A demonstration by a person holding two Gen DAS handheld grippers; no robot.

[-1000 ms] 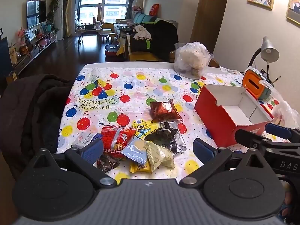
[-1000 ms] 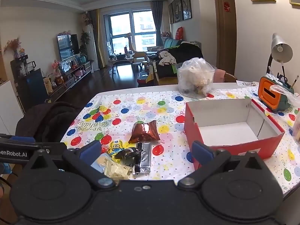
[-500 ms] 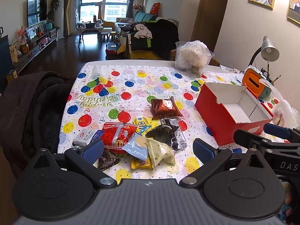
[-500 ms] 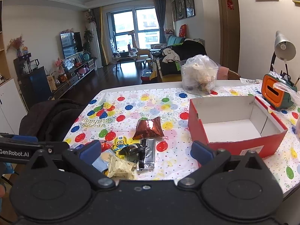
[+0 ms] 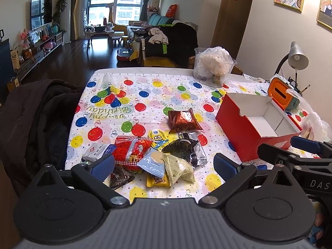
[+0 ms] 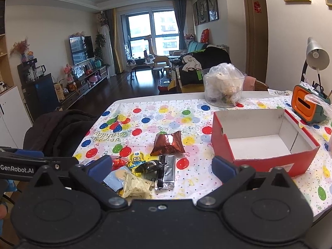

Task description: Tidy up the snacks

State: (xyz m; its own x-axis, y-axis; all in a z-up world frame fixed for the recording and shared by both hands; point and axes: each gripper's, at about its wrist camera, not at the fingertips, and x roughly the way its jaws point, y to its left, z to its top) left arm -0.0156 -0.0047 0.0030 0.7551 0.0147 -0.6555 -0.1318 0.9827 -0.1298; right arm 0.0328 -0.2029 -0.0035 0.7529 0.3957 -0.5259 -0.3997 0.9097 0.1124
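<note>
Red cardboard box [image 5: 252, 128] sits empty beside the heaped snack packets [image 5: 157, 153] on the worktop [image 5: 145, 95], presumably awaiting them, so left claw [image 5: 164, 164] and right claw [image 6: 160, 166] hover spread above.

Both cams sit behind their own open fingers, above the near table edge, looking across the table [image 5: 145, 70] toward the window. Left cam is further left, tilted down more, close over the snack pile [image 5: 153, 157]; right gripper [image 5: 294, 145] pokes in at its right edge. Right cam sits higher and flatter, box [image 6: 261, 145] just ahead right; left gripper [image 6: 31, 166] crosses its left edge. Shared: pile, box, foil bag [image 6: 168, 143], tub [image 6: 223, 87], lamp [image 5: 297, 57].
</note>
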